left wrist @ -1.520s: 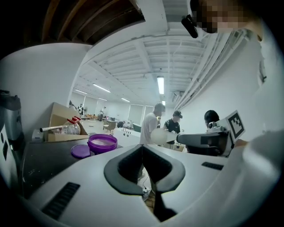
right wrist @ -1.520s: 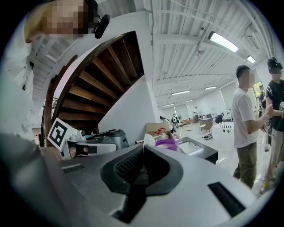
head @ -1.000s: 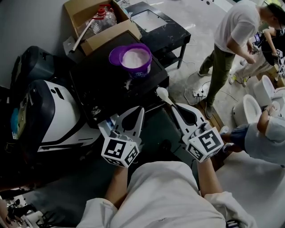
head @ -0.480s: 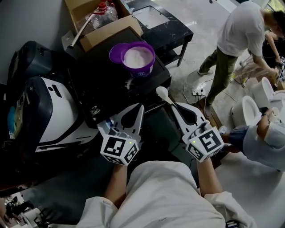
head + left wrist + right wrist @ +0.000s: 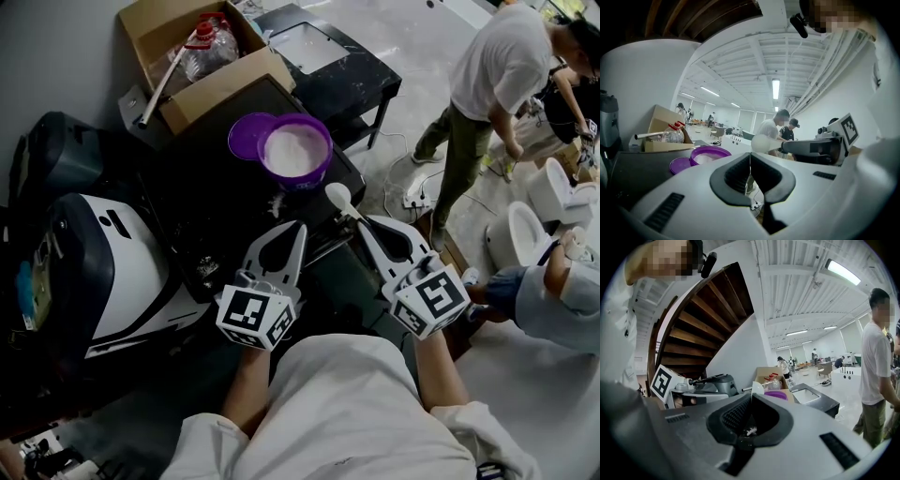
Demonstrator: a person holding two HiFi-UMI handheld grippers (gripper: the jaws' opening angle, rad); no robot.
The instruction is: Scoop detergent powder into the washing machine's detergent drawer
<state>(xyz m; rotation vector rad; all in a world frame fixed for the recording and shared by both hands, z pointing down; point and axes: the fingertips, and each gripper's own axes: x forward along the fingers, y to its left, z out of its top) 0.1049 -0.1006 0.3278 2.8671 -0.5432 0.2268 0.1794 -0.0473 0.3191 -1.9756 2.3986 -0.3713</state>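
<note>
Since a second ago: both grippers have eased forward, and the scoop's bowl now sits nearer the purple tub.
Right gripper: jaws clamped on the handle of the white scoop; the bowl pokes out ahead, just short of the tub, not touching it.
Left gripper: jaws pressed together with nothing between them, riding alongside the right gripper.
Purple tub: open, white powder inside, standing on the dark machine top.
Purple lid: lying flat against the tub's left side.
Spilled powder: a small white patch on the top, just in front of the tub.
Further out: cardboard box behind the tub with a plastic bottle inside; a person in a white shirt stands well off to the right.
</note>
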